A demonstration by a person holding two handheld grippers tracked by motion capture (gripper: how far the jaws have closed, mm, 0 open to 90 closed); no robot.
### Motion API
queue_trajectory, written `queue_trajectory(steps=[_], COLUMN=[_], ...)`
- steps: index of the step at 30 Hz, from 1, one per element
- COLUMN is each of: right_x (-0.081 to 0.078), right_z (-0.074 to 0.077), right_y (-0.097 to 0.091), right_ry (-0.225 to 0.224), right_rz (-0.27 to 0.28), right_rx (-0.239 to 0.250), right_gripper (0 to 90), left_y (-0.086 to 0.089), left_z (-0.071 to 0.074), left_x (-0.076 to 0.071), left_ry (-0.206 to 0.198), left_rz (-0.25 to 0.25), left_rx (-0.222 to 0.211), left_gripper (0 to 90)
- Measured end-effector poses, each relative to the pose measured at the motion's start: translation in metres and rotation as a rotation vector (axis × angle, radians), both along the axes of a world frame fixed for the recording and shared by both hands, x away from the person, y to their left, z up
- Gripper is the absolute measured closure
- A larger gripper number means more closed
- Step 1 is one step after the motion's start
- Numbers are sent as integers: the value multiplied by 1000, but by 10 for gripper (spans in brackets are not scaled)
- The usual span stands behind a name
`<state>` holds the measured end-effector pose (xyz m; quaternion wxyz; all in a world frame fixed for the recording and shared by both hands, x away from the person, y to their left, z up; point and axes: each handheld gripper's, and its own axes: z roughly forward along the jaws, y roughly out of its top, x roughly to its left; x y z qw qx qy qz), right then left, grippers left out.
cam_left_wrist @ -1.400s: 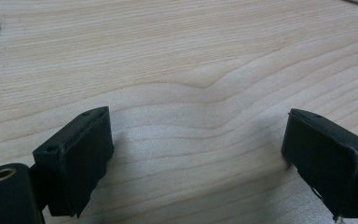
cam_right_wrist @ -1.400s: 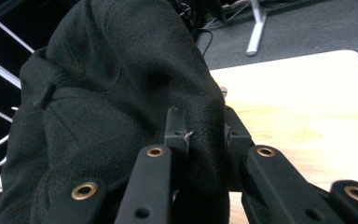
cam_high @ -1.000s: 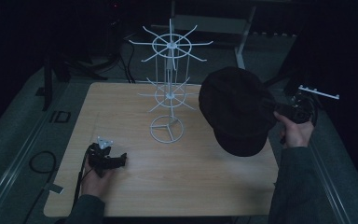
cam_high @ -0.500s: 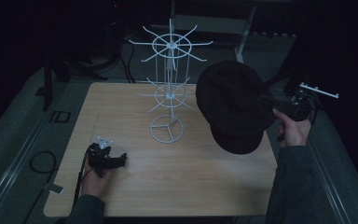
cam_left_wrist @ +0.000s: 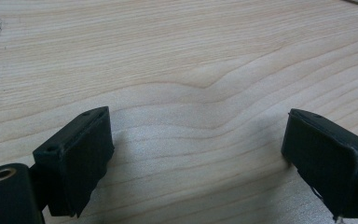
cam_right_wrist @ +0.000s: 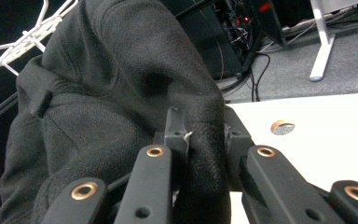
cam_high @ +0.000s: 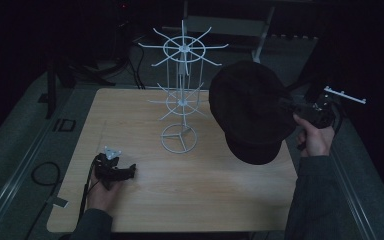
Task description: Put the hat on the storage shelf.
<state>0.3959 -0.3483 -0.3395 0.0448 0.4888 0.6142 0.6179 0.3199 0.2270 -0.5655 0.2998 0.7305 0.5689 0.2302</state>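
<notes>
Dim room, dark floor around pale wooden table (cam_high: 190, 200).

High view: white wire rack (cam_high: 180, 100) stands upper centre of frame. Right gripper (cam_high: 300, 107) at right edge holds dark cap (cam_high: 250, 115) aloft, near rack, not yet on any hook. Hanging looks like remaining step. Left gripper (cam_high: 127, 172) rests lower left on tabletop.

Left gripper view: jaws spread wide, nothing between, bare wood grain underneath.

Right gripper view: jaws clamped on fold of cap fabric; rack wires upper left.

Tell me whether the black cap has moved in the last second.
Yes. The black cap, held in the right claw, has shifted slightly left toward the white wire rack.
</notes>
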Motion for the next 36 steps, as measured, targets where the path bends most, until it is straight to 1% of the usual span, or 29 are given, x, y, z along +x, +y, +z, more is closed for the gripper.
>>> queue_trajectory(steps=[7, 13, 18, 36], right_x=[0, 0, -1, 0], right_z=[1, 2, 4, 10], right_y=[0, -2, -3, -3], right_ry=[-8, -17, -29, -52], right_rz=[5, 18, 23, 38], right_rx=[21, 63, 87, 119], right_gripper=[775, 775, 776, 775], left_y=[0, 0, 0, 0], left_z=[0, 0, 0, 0], left_x=[0, 0, 0, 0], left_ry=[0, -1, 0, 0], left_rz=[0, 0, 0, -1], left_rx=[0, 0, 0, 0], left_gripper=[93, 93, 93, 93])
